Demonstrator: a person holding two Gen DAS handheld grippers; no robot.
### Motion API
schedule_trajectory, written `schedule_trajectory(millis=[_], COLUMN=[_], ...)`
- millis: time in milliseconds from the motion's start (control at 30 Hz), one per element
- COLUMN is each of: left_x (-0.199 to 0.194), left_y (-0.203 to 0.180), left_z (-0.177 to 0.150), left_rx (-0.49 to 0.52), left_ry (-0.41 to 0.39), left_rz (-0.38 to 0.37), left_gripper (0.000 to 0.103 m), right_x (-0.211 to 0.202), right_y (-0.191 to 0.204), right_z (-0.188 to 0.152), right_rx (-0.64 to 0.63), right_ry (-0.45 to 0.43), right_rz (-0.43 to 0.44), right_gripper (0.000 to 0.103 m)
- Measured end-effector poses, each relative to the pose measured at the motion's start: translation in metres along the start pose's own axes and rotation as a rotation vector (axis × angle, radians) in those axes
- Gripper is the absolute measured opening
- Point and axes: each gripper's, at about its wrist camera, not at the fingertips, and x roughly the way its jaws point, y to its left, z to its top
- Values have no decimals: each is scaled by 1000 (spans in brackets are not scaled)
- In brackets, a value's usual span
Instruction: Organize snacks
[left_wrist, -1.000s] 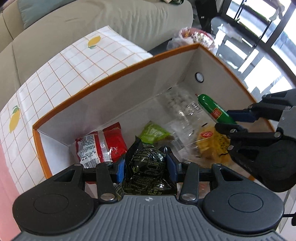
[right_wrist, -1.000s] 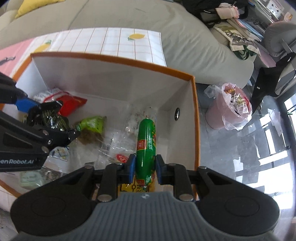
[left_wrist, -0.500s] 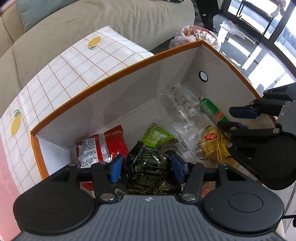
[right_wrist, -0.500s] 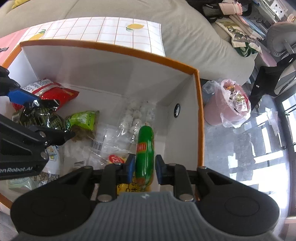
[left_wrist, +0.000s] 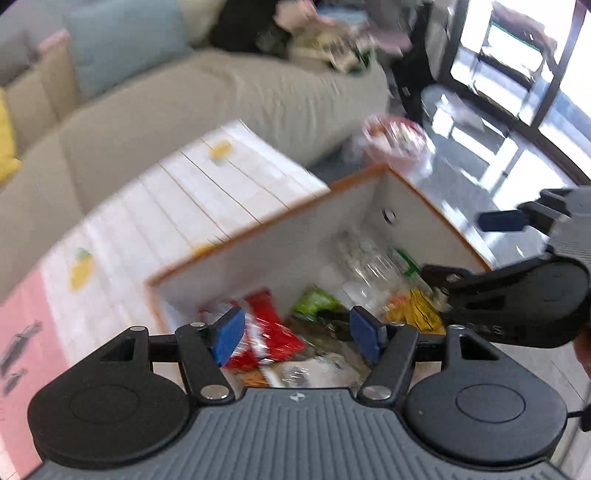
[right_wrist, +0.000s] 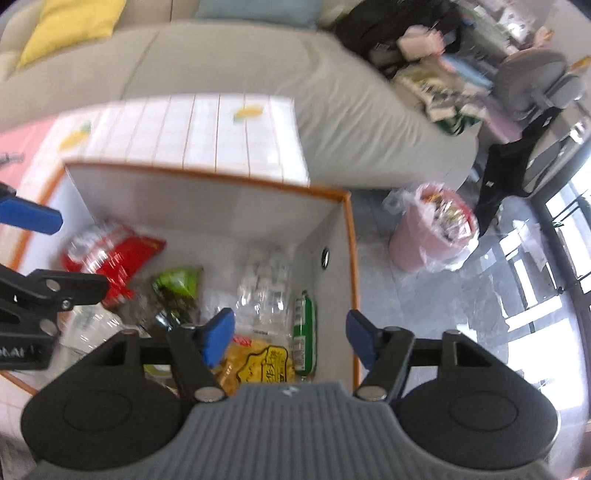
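Left tool (left_wrist: 297, 334): blue pads spread and opening, nothing between them, above the box.
Right tool (right_wrist: 290, 338): pads apart and opening, empty, over the box's right end.
Box (right_wrist: 207, 175): white, orange-rimmed, open-topped, on a table (right_wrist: 207, 125) covered in a lemon-print grid cloth.
Snacks in the box: green sausage (right_wrist: 304, 330) by the right wall, yellow packet (right_wrist: 258, 363) beside it, red packet (right_wrist: 114, 253) at left, green packet (right_wrist: 179, 282), clear bag (right_wrist: 264, 286), dark packet (left_wrist: 332, 323).
Beyond: beige sofa (right_wrist: 332, 96), pink bin (right_wrist: 434, 230).
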Motion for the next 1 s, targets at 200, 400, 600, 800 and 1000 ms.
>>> schedule_trajectory(millis=[200, 400, 600, 800, 1000], left_x=[-70, -136, -183, -197, -197], left_y=[7, 13, 21, 22, 17], left_z=[-18, -54, -92, -129, -162], left_rx=[1, -30, -124, -222, -226], left_ry=[-172, -316, -408, -442, -421], left_rz=[111, 177, 209, 223, 259], left_gripper=[77, 77, 79, 80, 84], right_x=[-75, -141, -188, -212, -218], right_y=[5, 25, 54, 83, 107], right_z=[-12, -36, -71, -103, -131], right_rx=[136, 229, 257, 252, 222], right_ry=[-185, -343, -447, -489, -502], right_rz=[69, 130, 110, 62, 30], right_gripper=[86, 90, 94, 97, 98])
